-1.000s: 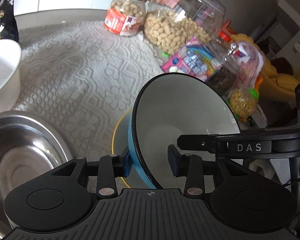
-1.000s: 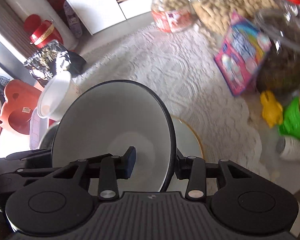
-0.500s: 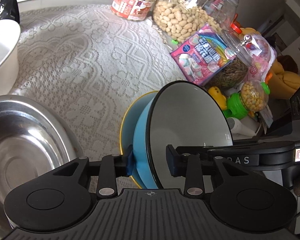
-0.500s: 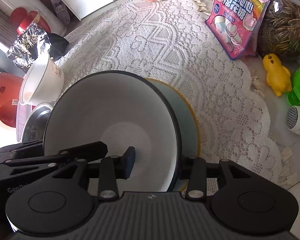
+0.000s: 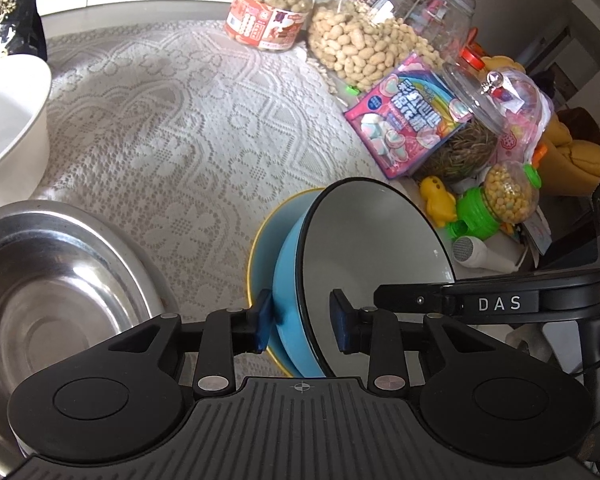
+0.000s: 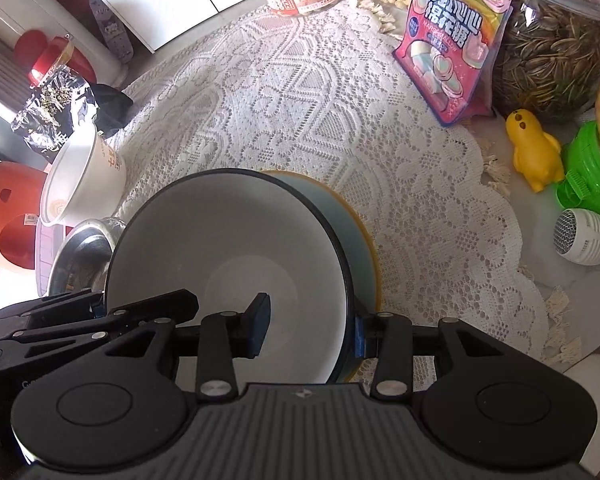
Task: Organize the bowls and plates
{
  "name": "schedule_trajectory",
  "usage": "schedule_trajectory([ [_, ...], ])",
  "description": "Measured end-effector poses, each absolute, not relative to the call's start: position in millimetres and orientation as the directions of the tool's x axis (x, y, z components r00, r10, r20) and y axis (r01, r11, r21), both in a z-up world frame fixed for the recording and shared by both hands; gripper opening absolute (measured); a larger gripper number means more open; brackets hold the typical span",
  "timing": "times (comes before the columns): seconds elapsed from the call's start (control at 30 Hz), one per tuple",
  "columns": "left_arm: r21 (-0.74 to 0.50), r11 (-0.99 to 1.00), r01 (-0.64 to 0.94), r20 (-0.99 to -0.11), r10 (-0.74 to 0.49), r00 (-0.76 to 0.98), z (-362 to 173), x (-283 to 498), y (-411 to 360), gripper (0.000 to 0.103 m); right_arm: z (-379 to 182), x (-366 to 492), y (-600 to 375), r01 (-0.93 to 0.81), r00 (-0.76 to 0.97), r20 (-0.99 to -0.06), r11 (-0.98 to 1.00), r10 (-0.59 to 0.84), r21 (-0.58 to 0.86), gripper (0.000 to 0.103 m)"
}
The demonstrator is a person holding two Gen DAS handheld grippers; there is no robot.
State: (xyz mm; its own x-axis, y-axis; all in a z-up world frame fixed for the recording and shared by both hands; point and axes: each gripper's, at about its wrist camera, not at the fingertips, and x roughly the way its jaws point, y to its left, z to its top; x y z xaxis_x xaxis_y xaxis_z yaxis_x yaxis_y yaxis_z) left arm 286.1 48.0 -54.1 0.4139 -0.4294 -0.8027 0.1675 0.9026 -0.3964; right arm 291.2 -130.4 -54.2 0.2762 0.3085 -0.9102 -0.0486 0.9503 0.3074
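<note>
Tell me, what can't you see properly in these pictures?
- Blue plate: left wrist view, mostly covered by the blue bowl.
- Steel bowl: same view, cut by the left edge, partly behind the left gripper.
- White bowl: same view, cut by the left edge.
- Left gripper: jaws just closing round the bowl's wall; whether the pads press yet is unclear.

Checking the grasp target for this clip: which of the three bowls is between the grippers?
The blue bowl, white inside, dark-rimmed, tilted over the plate; the steel bowl and white bowl sit apart.
</note>
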Motion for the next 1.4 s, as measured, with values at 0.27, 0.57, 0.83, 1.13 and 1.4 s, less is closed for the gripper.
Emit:
schedule_trajectory([
  [0.27, -0.412, 0.896, 0.165, -0.751, -0.436, 0.496, -24, 281, 72, 0.034, -31, 288, -127, -0.069, 0.348, -0.907, 0.971, 0.239, 0.230, 0.043],
  [0.57, -0.500, 0.863, 0.070, -0.661, -0.432, 0.613, 0, 287, 133, 0.034, 27, 285, -90, -0.186, 0.523, -0.832, 0.977, 0.188, 0.104, 0.047],
  [0.83, -0.433, 0.872, -0.230, -0.582, -0.075, 0.810, 13, 293, 235, 0.034, 47, 311, 0, -0.384, 0.553, -0.777, 0.920, 0.300, 0.082, 0.054],
  [1.13, -0.461, 0.787, -0.410, -0.670, -0.005, 0.743, -33, 314, 296, 0.034, 0, 372, 79, -0.373, 0.421, -0.843, 0.911, 0.334, 0.175, 0.054],
  [1.4, -0.463, 0.769, -0.441, -0.709, -0.022, 0.705, -56, 331, 307, 0.033, -37, 415, 119, -0.330, 0.423, -0.855, 0.930, 0.300, 0.163, 0.059],
])
